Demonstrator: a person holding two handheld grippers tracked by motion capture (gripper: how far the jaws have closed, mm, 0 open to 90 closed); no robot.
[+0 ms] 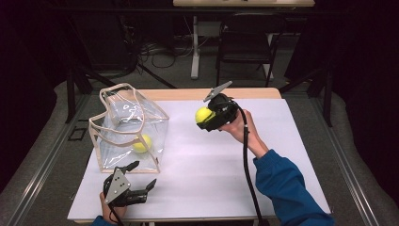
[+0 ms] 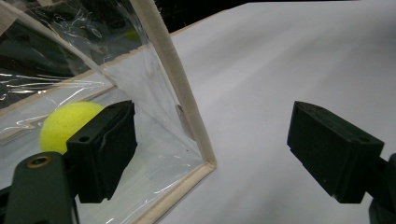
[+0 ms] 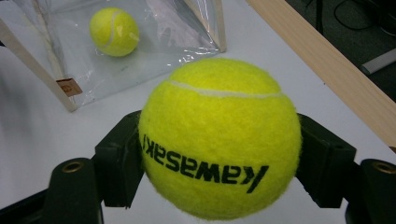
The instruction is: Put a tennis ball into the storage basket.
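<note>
We read one word, "kawasaki", in black lower-case letters on the yellow tennis ball (image 3: pixel 219 140) held between the right gripper's (image 3: pixel 219 158) jaws; in the right gripper view it stands upside down, just below the ball's white seam; beyond that ball, a small brown tag (image 3: pixel 68 87) on the clear bag's (image 3: pixel 154 37) trim bears a mark too small for us to read.
</note>
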